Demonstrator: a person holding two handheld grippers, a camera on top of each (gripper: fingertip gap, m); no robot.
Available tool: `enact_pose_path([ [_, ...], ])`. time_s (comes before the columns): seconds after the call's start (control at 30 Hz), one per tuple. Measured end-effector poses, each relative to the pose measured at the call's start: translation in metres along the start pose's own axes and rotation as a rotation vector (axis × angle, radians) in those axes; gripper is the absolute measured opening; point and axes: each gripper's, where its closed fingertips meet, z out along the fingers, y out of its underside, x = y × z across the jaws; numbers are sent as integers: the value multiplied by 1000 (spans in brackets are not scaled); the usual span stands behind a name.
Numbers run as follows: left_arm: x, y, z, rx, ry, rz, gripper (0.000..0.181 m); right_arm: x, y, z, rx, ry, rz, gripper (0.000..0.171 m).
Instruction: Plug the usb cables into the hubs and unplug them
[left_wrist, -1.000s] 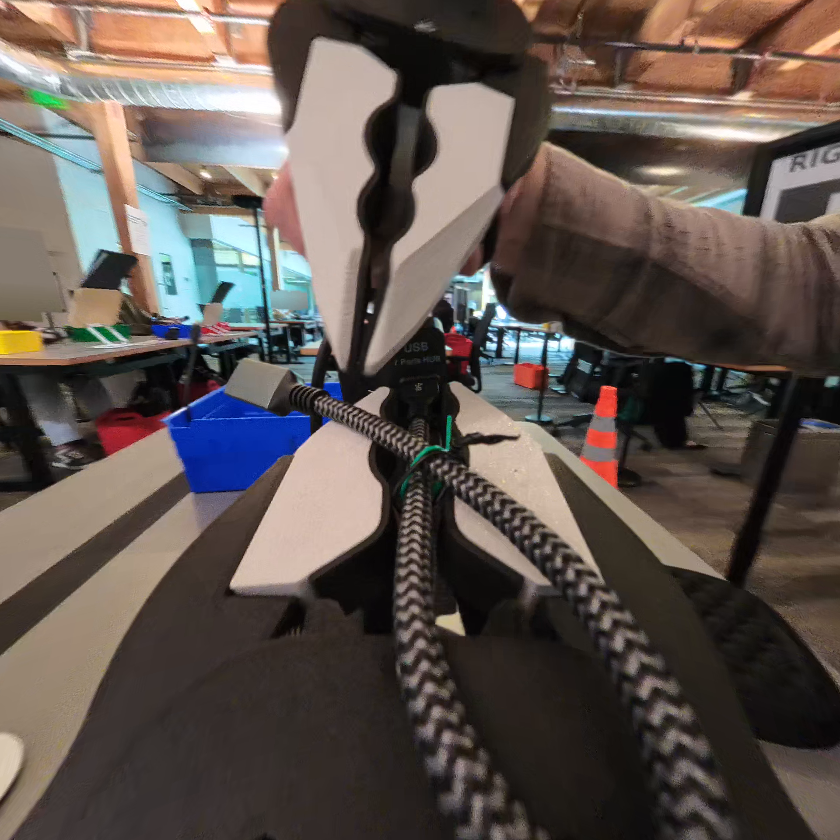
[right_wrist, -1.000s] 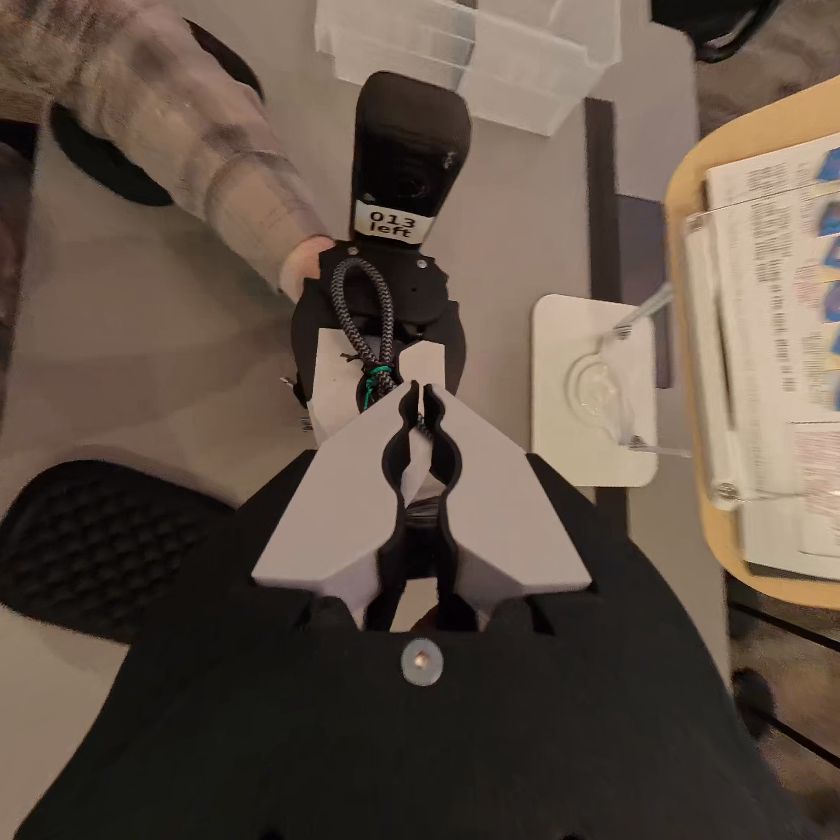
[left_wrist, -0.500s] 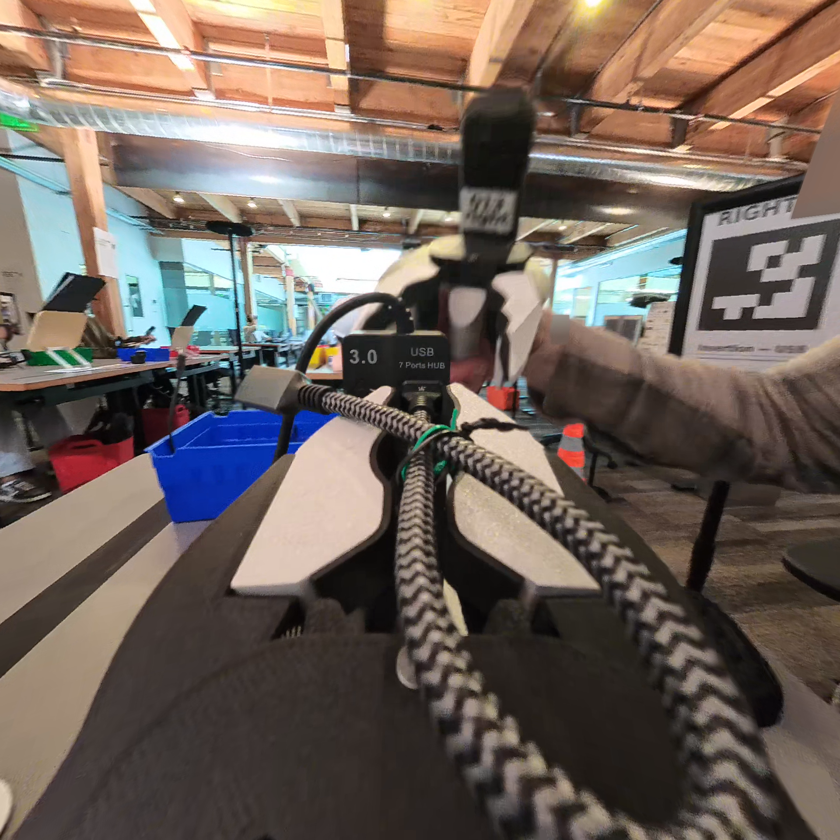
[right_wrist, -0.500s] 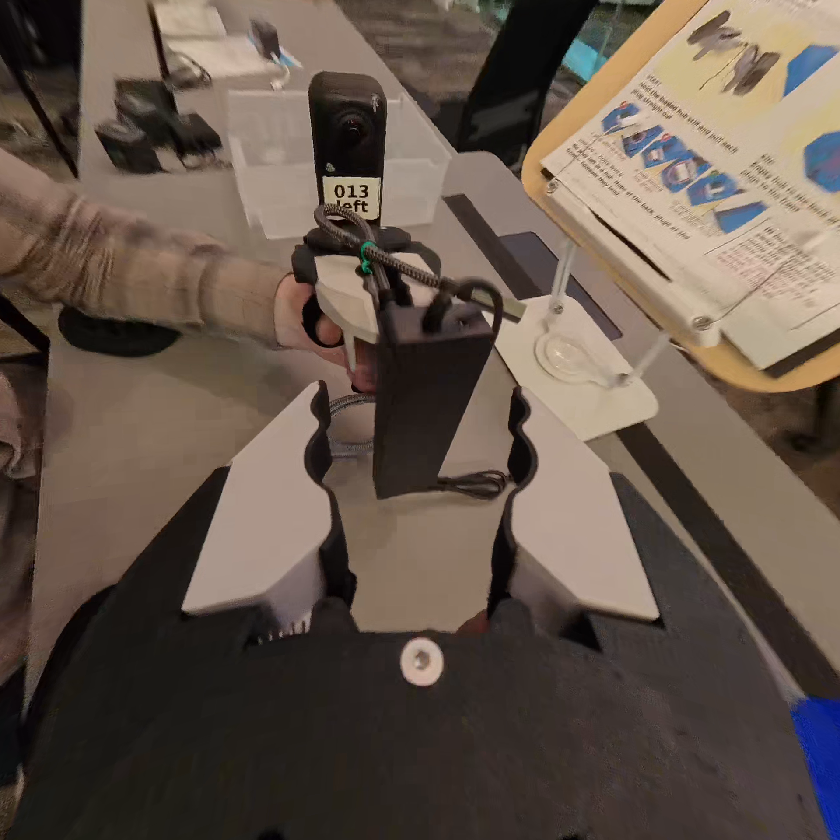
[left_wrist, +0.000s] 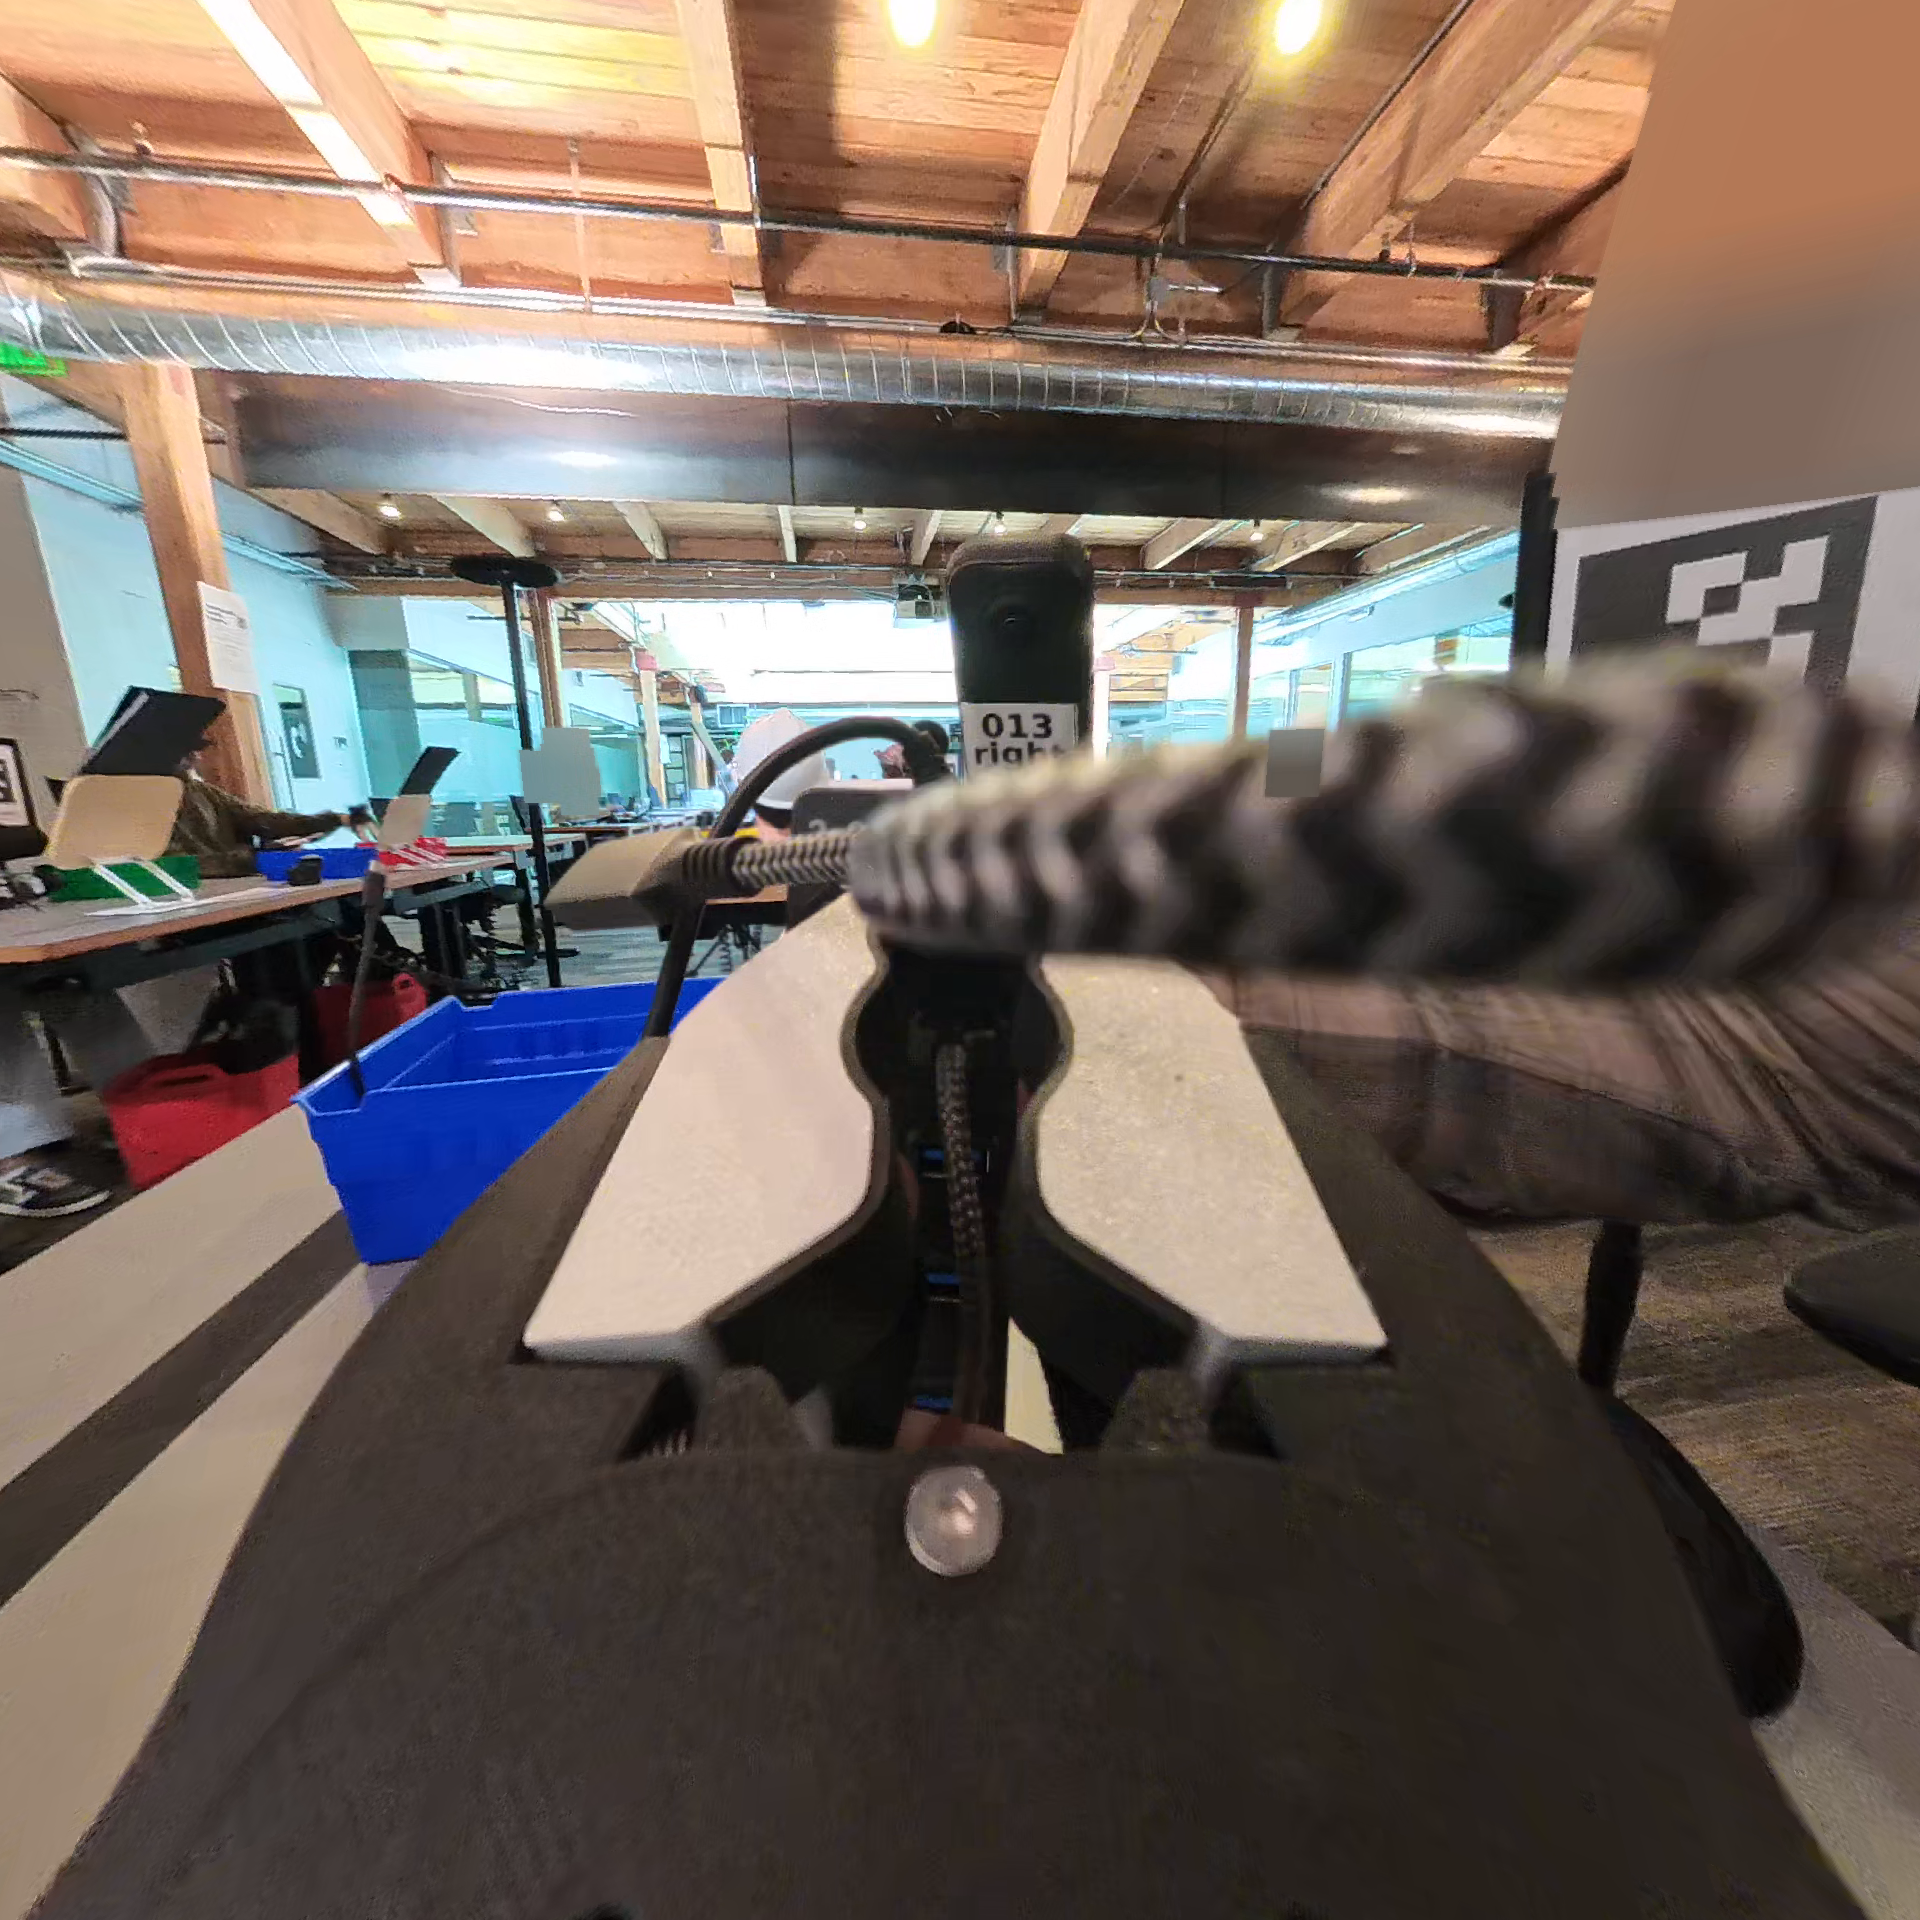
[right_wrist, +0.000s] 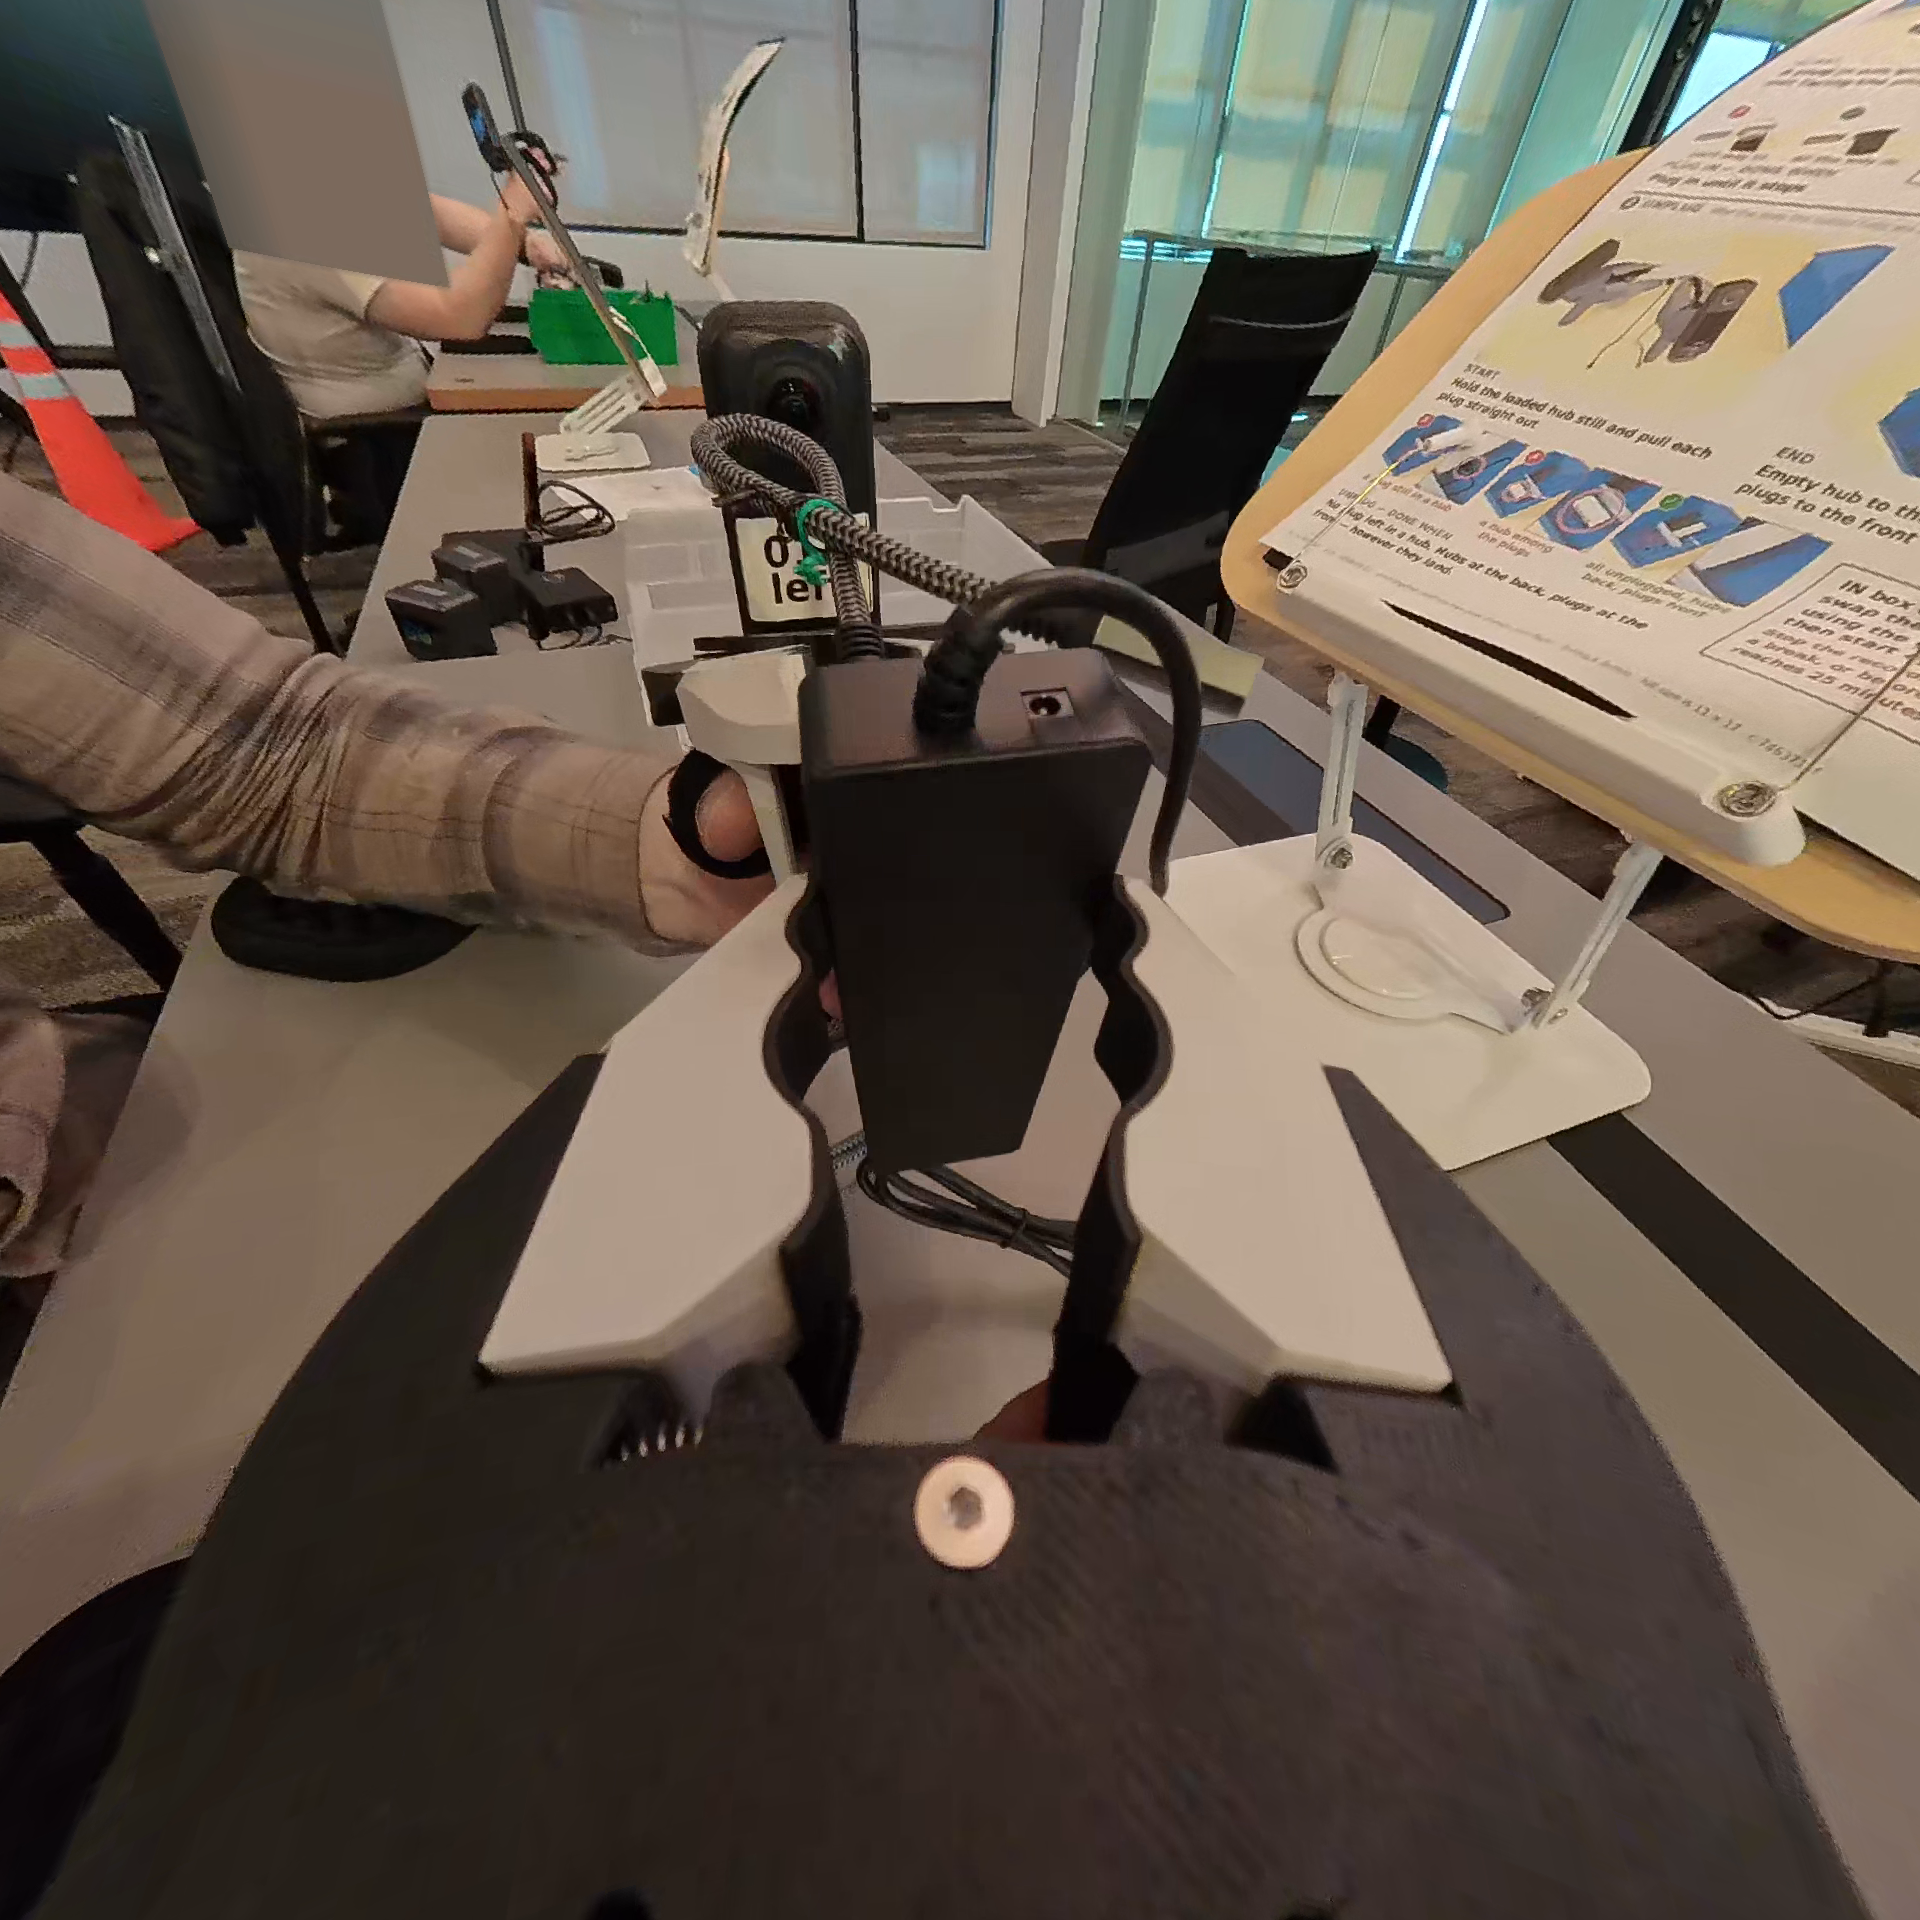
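Observation:
My left gripper (left_wrist: 956, 935) is shut on the plug end of a black-and-white braided USB cable (left_wrist: 1351, 842). The cable loops up, blurred, across the left wrist view, with its grey far-end plug (left_wrist: 613, 883) hanging free at the left. In the right wrist view the left gripper (right_wrist: 769, 707) sits just behind the top of a black USB hub (right_wrist: 966, 914). The braided cable (right_wrist: 883, 561) runs down to the hub's far side. My right gripper (right_wrist: 966, 894) has its fingers (right_wrist: 707, 1122) closed against both sides of the hub. The hub's own black cord (right_wrist: 1164, 707) curls off its top.
A blue bin (left_wrist: 468, 1101) stands on the grey table at the left. An instruction board on a white stand (right_wrist: 1403, 997) is at the right. A clear plastic bin (right_wrist: 665, 561), black power bricks (right_wrist: 488, 603) and an orange cone (right_wrist: 62, 436) lie beyond. A person works at a far table. Both grippers' tips are close together, under 4 cm apart.
My right gripper opened, swung from pointing down to level, and closed around the hub. The braided cable's loop swung up across the left wrist view. My left gripper stayed shut.

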Motion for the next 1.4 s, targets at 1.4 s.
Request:
enact_pose_path([
  [1.4, -19, 22, -17, -378, -43, 146, 69, 21, 0, -35, 115, 59, 99, 49],
])
